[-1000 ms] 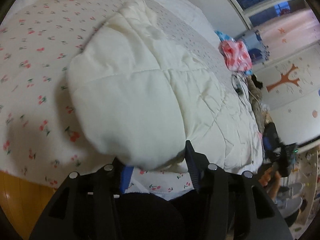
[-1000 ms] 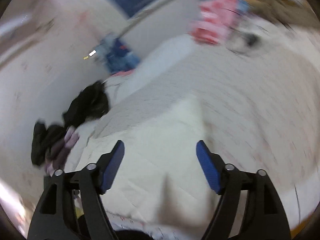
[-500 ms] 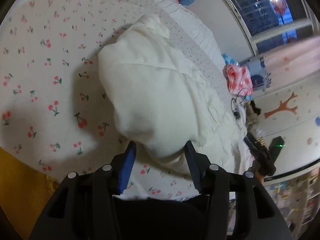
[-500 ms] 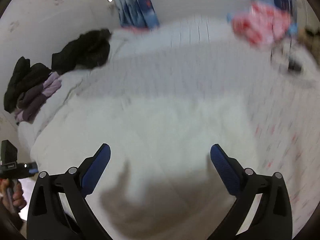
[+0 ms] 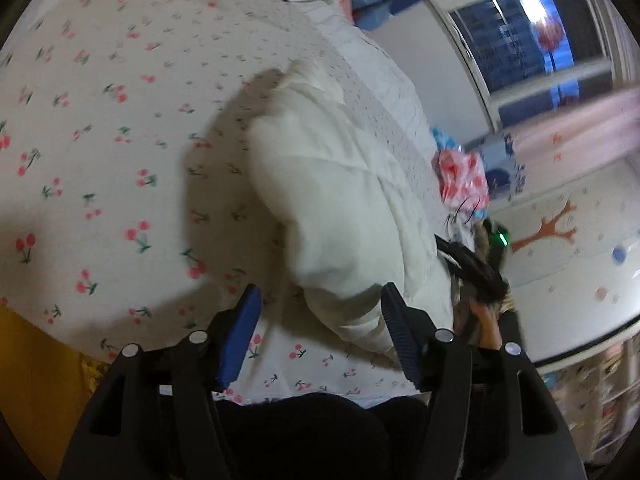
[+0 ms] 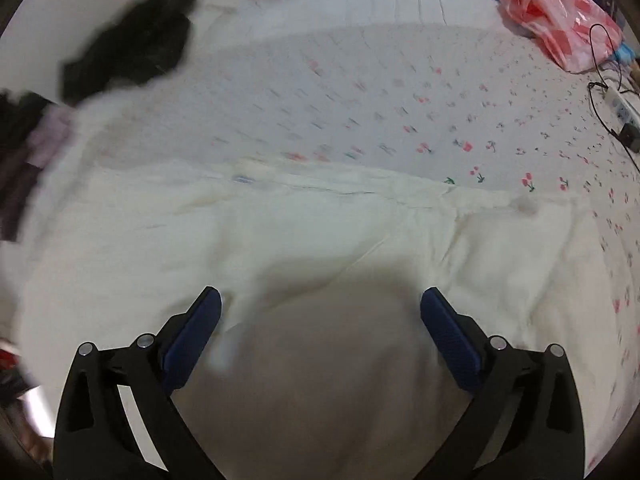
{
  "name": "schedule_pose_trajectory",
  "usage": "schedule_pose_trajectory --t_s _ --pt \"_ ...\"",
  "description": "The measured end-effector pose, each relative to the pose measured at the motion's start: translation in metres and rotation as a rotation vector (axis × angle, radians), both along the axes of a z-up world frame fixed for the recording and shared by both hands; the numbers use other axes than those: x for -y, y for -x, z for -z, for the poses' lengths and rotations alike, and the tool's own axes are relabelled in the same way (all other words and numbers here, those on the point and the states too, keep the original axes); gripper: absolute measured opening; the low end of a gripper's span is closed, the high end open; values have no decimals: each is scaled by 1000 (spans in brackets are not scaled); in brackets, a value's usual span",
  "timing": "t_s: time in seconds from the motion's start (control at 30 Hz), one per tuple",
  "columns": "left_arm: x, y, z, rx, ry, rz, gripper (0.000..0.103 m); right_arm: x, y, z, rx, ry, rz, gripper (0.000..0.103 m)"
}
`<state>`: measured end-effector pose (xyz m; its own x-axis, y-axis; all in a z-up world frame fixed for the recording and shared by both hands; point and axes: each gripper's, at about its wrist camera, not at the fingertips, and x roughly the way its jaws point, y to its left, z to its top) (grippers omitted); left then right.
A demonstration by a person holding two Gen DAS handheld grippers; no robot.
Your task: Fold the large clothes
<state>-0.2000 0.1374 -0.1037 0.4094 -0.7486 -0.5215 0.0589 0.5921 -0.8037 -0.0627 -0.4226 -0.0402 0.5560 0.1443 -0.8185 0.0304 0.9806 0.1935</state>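
Observation:
A puffy cream jacket [image 5: 340,200] lies on a cherry-print bed sheet [image 5: 100,140]. My left gripper [image 5: 320,320] is at the jacket's near corner and its jaws are opening. The bulging corner sits between them, against the right pad [image 5: 394,320], while the left pad [image 5: 242,332] stands clear of it. In the right wrist view the jacket [image 6: 320,220] spreads wide across the sheet [image 6: 400,100]. My right gripper [image 6: 320,300] hovers low over its middle, open wide with nothing gripped. A hand [image 5: 486,316] holds that right gripper at the jacket's far side.
Black clothes [image 6: 128,52] and a dark and purple pile [image 6: 36,148] lie at the bed's far left. A pink plastic bag [image 6: 560,28] and a power strip with a cable [image 6: 616,108] sit at the far right. Orange floor [image 5: 32,380] shows past the bed edge.
The left jaws widened and let go of the jacket's corner. The right gripper swung across and down over the jacket, and its jaws opened wide.

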Motion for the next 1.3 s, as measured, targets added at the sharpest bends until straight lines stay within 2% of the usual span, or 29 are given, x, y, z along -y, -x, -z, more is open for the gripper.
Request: schedule_pose_trajectory --t_s 0.07,0.1,0.13,0.17,0.27,0.33,0.37,0.43,0.53,0.63,0.67,0.7,0.73,0.77,0.8,0.87,0.97,1.03,1.07,1.13,1.17,1.2,1.23,1.27,1.3 --pt "-5 -6 0 -4 25 -16 61 -3 36 -28 88 -47 -22 97" --pt "-6 -11 0 -7 29 -18 63 4 61 -43 135 -121 -20 97" --pt "-6 -15 2 -21 44 -14 70 14 81 -53 163 -195 -2 97" --pt "-3 -21 6 -50 70 1 73 34 109 -61 192 -281 51 97" --pt "9 -26 9 -79 108 39 73 81 171 -62 215 -395 195 97" --pt "19 -26 6 -66 101 61 73 114 212 -48 190 -428 314 97" --pt "24 -27 5 -70 106 65 73 128 229 -32 141 -457 376 97" --pt "32 -30 3 -83 117 77 76 139 247 -6 98 -543 417 97" --pt "43 -36 1 -92 44 71 79 133 248 32 50 -734 375 97" --pt "51 -44 8 -136 31 41 78 123 235 51 45 -806 363 96" --pt "52 -45 8 -129 31 27 66 123 231 54 68 -837 357 93" --pt "53 -46 6 -122 26 23 59 123 228 54 90 -849 361 73" --pt "55 -47 2 -113 7 15 52 119 223 53 108 -851 359 45" --pt "55 -47 -1 -100 2 17 43 121 221 49 134 -846 354 35" --pt "57 -47 -8 -80 -11 24 40 121 219 45 157 -852 338 33" --pt "58 -44 -30 -28 -28 35 34 118 219 16 217 -824 275 29" --pt "55 -26 -68 58 -41 56 33 116 230 -15 285 -828 203 27" --pt "50 -13 -77 80 -54 73 33 119 245 -22 292 -814 183 27" --pt "47 -4 -74 72 -65 83 33 121 252 -18 280 -809 183 28" --pt "48 4 -42 1 -128 132 34 127 259 12 151 -757 194 32" --pt "46 6 -24 -46 -135 145 37 134 268 29 88 -751 222 33" --pt "40 9 -10 -82 -113 138 39 141 280 39 71 -766 236 35" --pt "34 12 0 -105 -74 129 42 146 290 39 87 -763 252 36" --pt "28 16 3 -102 -48 123 45 150 299 29 124 -715 280 36" --pt "25 20 -1 -89 -59 115 45 153 309 10 179 -640 315 39"
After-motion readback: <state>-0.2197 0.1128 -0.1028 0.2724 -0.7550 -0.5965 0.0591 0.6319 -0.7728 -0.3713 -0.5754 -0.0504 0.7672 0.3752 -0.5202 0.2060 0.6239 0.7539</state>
